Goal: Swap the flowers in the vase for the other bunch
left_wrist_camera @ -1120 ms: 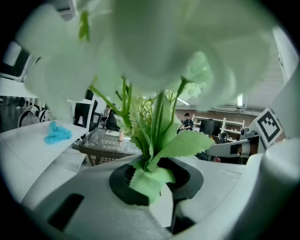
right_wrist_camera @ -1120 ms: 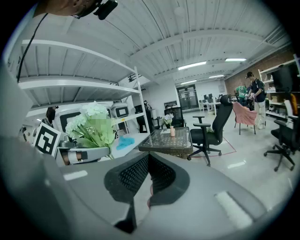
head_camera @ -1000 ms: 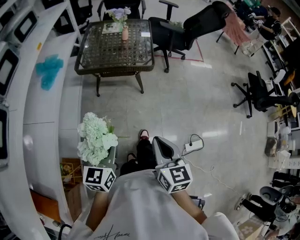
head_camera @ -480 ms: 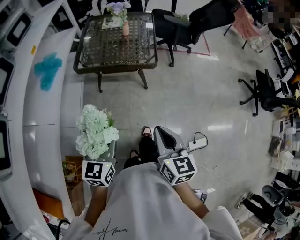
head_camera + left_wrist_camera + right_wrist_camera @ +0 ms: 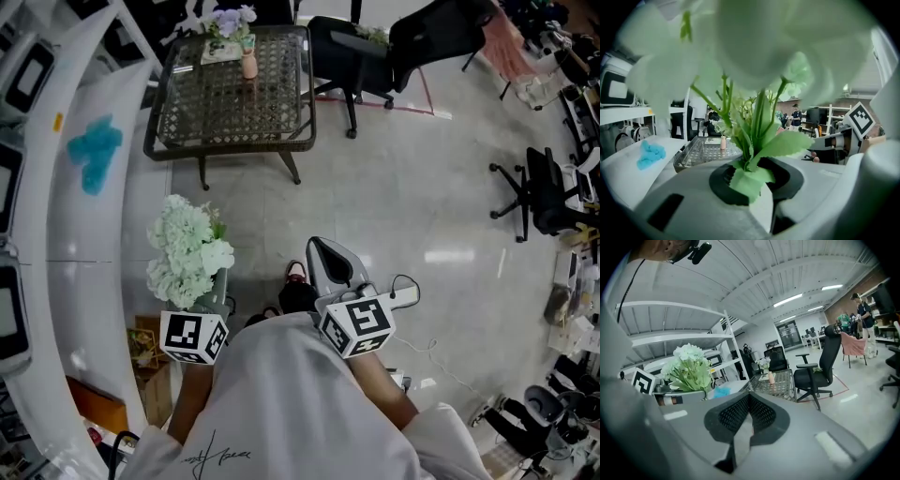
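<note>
Left of the low mesh-top table [image 5: 230, 142], a blue patch [image 5: 94, 150] lies on a curved white surface. Well apart from the table, on the person's side of it, the left gripper [image 5: 751, 182] clamps its jaws on the green stems of a pale green-white bunch [image 5: 190, 262]. The blooms stand upright above the jaws and fill the top of the left gripper view. On the far part of the table a small pink vase [image 5: 248, 66] stands upright with purple flowers [image 5: 230, 19] in it. The right gripper [image 5: 749, 401] is just as far from the table, to the right of the bunch. Its jaws are pressed together with nothing between them. Right of the table stands a black office chair [image 5: 375, 52].
</note>
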`<action>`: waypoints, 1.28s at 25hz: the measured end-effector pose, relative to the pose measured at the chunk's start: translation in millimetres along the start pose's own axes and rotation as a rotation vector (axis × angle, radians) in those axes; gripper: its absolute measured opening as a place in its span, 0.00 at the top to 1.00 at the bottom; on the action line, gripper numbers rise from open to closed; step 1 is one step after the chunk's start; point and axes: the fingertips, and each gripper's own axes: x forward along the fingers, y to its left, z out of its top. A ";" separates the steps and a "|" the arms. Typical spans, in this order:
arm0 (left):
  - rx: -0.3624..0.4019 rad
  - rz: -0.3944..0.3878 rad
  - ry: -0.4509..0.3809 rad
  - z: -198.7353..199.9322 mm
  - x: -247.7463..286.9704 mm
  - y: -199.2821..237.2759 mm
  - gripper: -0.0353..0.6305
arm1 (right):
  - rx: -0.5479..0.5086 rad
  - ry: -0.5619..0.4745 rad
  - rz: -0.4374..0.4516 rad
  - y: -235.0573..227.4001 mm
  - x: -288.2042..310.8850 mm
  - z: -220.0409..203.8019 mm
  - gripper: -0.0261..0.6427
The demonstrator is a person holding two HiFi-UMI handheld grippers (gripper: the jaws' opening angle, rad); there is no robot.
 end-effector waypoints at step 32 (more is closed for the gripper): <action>0.006 0.005 -0.024 44.5 145.0 34.3 0.85 | -0.031 0.006 0.027 -92.8 100.8 54.3 0.95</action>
